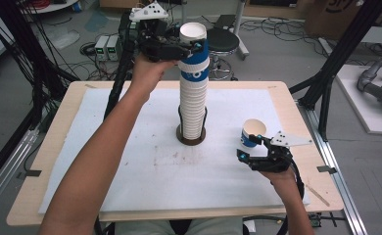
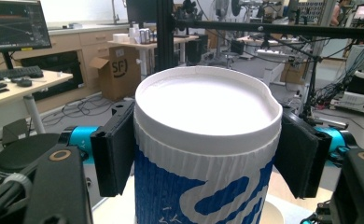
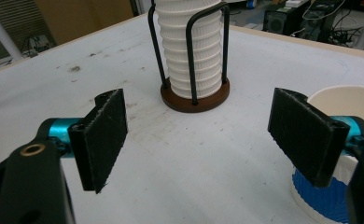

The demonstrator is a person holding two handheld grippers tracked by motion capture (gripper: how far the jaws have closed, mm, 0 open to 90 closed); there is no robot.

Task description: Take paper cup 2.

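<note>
A tall stack of white and blue paper cups [image 1: 194,98] stands in a black wire holder on a round brown base [image 1: 191,138] at the middle of the table. My left gripper [image 1: 194,49] is high at the top of the stack, shut on the top cup [image 1: 193,36]. In the left gripper view both pads press that cup's [image 2: 208,107] ribbed sides. A single cup [image 1: 253,132] stands upright on the mat at the right. My right gripper [image 1: 251,147] stands open just in front of it. In the right gripper view that cup [image 3: 353,102] sits outside the right pad [image 3: 306,135], with the holder base [image 3: 195,98] ahead.
A white mat [image 1: 130,161] covers most of the wooden table [image 1: 57,142]. Black frame posts [image 1: 326,88] stand beside the table's right edge and cables hang at the left. A round stool [image 1: 222,41] stands on the floor behind the table.
</note>
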